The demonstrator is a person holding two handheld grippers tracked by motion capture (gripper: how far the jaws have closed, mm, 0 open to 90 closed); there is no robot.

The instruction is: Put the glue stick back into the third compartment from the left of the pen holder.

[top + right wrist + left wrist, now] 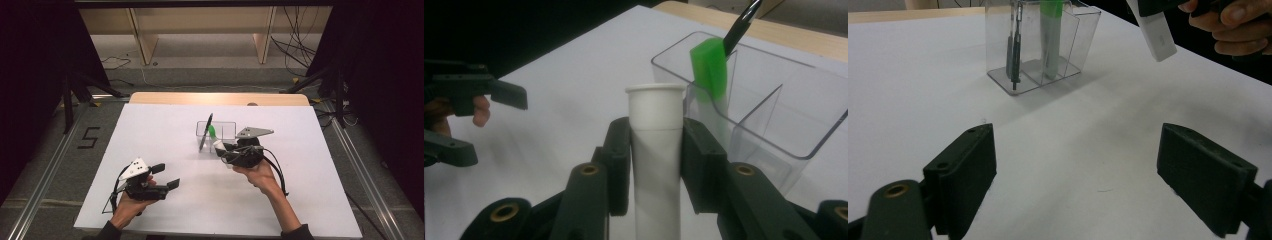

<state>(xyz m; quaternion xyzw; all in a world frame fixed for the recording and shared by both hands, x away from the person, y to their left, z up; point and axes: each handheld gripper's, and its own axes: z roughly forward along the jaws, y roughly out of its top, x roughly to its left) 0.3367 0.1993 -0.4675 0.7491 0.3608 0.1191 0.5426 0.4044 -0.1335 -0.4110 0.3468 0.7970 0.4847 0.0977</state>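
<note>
- Beside the clear organiser (pixel 222 131), at roughly its five o'clock in the high view, the right gripper (pixel 223 150) is holding a white tube (pixel 657 150) upright, its jaws pressing on the tube's two sides just under the rimmed cap.
- At the organiser's ten o'clock end, a black pen (pixel 205 132) is leaning out of the first compartment, and a green-capped marker (pixel 212 131) is standing in the next one.
- Toward seven o'clock on the white table (pixel 150 125), well apart from the organiser, the left gripper (pixel 166 176) is resting with its jaws standing wide and nothing between them.
- Judging by the pose, the step in hand is carrying the white tube to the organiser; it is sitting near the rim, not yet above a compartment.
- Next, the move is calling for lifting the tube's lower end over the wall, lining it up with a free compartment at the two o'clock end, and lowering it before letting go.
- Catching the rim could be tipping the light organiser.
</note>
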